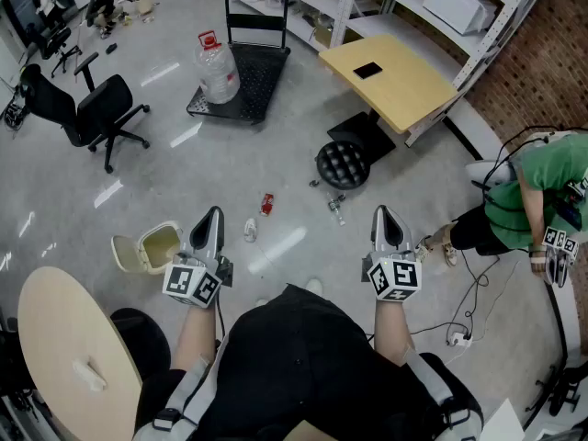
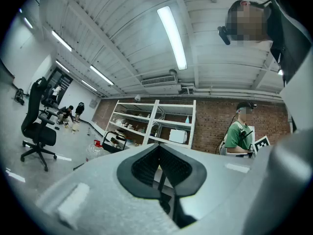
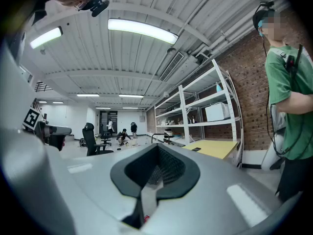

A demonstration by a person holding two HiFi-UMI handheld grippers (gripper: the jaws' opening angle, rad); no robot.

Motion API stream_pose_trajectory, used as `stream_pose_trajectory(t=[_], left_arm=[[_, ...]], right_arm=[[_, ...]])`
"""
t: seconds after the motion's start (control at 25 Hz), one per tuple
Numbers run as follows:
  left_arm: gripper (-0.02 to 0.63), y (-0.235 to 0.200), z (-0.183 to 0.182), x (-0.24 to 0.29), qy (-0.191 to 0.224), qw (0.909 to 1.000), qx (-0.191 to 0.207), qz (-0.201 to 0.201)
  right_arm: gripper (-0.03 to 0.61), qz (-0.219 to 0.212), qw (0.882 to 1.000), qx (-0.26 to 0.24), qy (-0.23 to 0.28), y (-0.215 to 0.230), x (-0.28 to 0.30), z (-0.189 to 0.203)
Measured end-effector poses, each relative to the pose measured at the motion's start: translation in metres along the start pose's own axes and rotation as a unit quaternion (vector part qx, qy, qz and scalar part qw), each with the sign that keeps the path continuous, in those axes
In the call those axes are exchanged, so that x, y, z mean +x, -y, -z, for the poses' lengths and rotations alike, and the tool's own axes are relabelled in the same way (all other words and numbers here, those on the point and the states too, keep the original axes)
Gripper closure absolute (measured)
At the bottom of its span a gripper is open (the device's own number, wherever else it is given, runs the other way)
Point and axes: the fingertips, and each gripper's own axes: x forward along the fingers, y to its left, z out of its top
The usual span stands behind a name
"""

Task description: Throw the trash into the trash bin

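Both grippers are held out level over the grey floor, well above the trash. My left gripper (image 1: pixel 209 217) has its jaws together with nothing between them, and they also meet in the left gripper view (image 2: pixel 159 153). My right gripper (image 1: pixel 386 215) is likewise shut and empty (image 3: pixel 155 153). A cream trash bin (image 1: pixel 150 249) sits on the floor just left of the left gripper, its opening showing. Ahead lie a crushed clear bottle (image 1: pixel 250 230), a red can (image 1: pixel 266 204) and another small clear piece of trash (image 1: pixel 336 208).
A black round stool (image 1: pixel 343 163) and a yellow table (image 1: pixel 390 79) stand beyond the trash. A cart (image 1: pixel 246 72) carries a water jug (image 1: pixel 218 68). An office chair (image 1: pixel 92 108) is far left, a round wooden table (image 1: pixel 64 347) near left. A person in green (image 1: pixel 533 200) and floor cables (image 1: pixel 469 306) are at the right.
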Motion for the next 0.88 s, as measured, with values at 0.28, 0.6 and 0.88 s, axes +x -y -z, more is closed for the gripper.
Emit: stream_pose_trajectory(t=[0.28, 0.6, 0.88], left_arm=[[0.612, -0.017, -0.005, -0.005, -0.002, 1.0, -0.001, -0.004], [0.612, -0.026, -0.014, -0.003, -0.006, 0.9999, -0.007, -0.008], [0.612, -0.035, -0.01, 0.002, -0.015, 0.9995, -0.02, 0.017]], right_arm=[[0.577, 0.007, 1.0, 0.003, 0.0, -0.007, 0.007, 0.0], [0.575, -0.002, 1.0, 0.004, -0.005, -0.019, 0.019, 0.001], [0.575, 0.016, 1.0, 0.018, 0.01, -0.027, 0.013, -0.007]])
